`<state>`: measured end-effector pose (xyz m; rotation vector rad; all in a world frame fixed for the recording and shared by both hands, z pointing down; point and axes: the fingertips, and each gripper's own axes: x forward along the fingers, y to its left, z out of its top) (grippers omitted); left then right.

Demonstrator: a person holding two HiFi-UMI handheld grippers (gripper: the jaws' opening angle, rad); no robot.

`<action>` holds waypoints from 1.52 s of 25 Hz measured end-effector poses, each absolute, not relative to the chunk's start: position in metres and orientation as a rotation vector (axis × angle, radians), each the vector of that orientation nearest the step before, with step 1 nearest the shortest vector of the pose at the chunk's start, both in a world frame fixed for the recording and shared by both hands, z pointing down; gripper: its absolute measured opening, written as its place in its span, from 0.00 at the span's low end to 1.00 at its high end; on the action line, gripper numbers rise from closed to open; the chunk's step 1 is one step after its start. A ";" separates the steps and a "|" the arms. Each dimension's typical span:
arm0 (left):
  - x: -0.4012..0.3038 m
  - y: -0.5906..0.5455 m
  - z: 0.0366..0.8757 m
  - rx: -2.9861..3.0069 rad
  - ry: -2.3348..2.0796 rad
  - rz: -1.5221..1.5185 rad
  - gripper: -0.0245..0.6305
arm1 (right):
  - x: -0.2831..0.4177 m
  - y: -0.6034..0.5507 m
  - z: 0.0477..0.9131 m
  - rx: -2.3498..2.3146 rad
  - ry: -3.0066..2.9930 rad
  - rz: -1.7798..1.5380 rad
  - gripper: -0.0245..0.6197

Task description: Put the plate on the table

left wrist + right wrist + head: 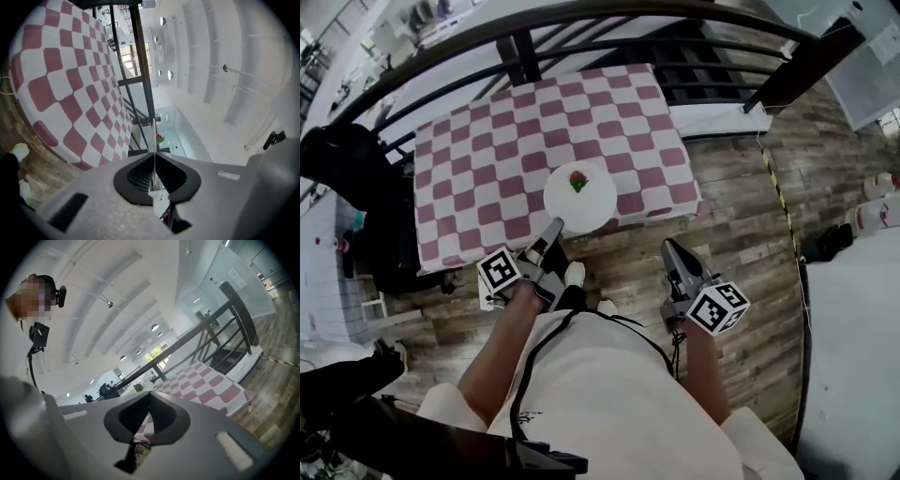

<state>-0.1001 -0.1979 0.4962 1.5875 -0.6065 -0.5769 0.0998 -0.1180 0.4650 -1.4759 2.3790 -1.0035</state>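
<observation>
Gripping near rim of round white plate point(586, 208) with left claw point(551, 232), holding it level just ahead, over red-checked worktop point(487, 141) for set-down, with right claw point(672, 251) closed and empty alongside.

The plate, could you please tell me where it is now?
In the head view the plate is central, over the checkered table at its near edge, rim clamped by the fingers of the left gripper.

Open office mezzanine: black railing point(523, 58), wood floor point(741, 206).

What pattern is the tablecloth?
The tablecloth is a dusty-red and white check, clearest in the head view.
</observation>
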 end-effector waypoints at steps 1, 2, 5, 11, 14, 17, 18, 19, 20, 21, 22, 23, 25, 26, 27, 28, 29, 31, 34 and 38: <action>-0.094 -0.206 0.496 1.592 -0.584 -0.560 0.07 | 0.101 -0.122 0.464 -1.496 2.361 -0.995 0.05; -0.088 -0.214 0.497 1.596 -0.562 -0.541 0.07 | 0.103 -0.125 0.463 -1.519 2.342 -0.986 0.05; -0.069 -0.236 0.499 1.612 -0.493 -0.481 0.07 | 0.109 -0.134 0.461 -1.593 2.282 -0.965 0.05; -0.034 -0.264 0.511 1.619 -0.358 -0.370 0.07 | 0.117 -0.139 0.465 -1.736 2.141 -0.946 0.05; -0.020 -0.271 0.520 1.619 -0.301 -0.317 0.07 | 0.117 -0.139 0.471 -1.794 2.074 -0.945 0.05; -0.007 -0.281 0.531 1.620 -0.259 -0.264 0.07 | 0.117 -0.144 0.475 -1.840 2.013 -0.945 0.05; -0.003 -0.286 0.534 1.618 -0.248 -0.251 0.07 | 0.118 -0.148 0.475 -1.851 2.001 -0.947 0.05; 0.002 -0.293 0.536 1.615 -0.239 -0.240 0.07 | 0.120 -0.153 0.475 -1.861 1.993 -0.949 0.05; 0.008 -0.299 0.540 1.612 -0.233 -0.226 0.07 | 0.123 -0.158 0.474 -1.870 1.985 -0.954 0.05; 0.013 -0.304 0.544 1.611 -0.229 -0.207 0.07 | 0.125 -0.161 0.474 -1.880 1.974 -0.959 0.05; 0.018 -0.307 0.550 1.612 -0.228 -0.184 0.07 | 0.128 -0.163 0.474 -1.889 1.961 -0.964 0.05; 0.022 -0.309 0.556 1.612 -0.224 -0.165 0.07 | 0.130 -0.163 0.475 -1.897 1.948 -0.969 0.05; 0.036 -0.312 0.562 1.602 -0.191 -0.157 0.07 | 0.136 -0.165 0.480 -1.911 1.923 -0.980 0.05; 0.042 -0.313 0.564 1.597 -0.171 -0.156 0.07 | 0.139 -0.166 0.483 -1.918 1.912 -0.986 0.05; 0.046 -0.313 0.567 1.595 -0.155 -0.151 0.07 | 0.140 -0.167 0.485 -1.923 1.903 -0.993 0.05; 0.049 -0.314 0.569 1.594 -0.141 -0.144 0.07 | 0.139 -0.168 0.485 -1.925 1.897 -0.998 0.05; 0.051 -0.314 0.570 1.595 -0.130 -0.137 0.07 | 0.138 -0.168 0.484 -1.926 1.894 -1.001 0.05; 0.057 -0.315 0.573 1.593 -0.118 -0.127 0.07 | 0.138 -0.171 0.481 -1.927 1.893 -1.002 0.05; 0.070 -0.321 0.581 1.584 -0.119 -0.124 0.07 | 0.149 -0.177 0.481 -1.926 1.890 -1.002 0.05; 0.090 -0.328 0.592 1.585 -0.122 -0.124 0.07 | 0.168 -0.182 0.487 -1.912 1.886 -1.021 0.05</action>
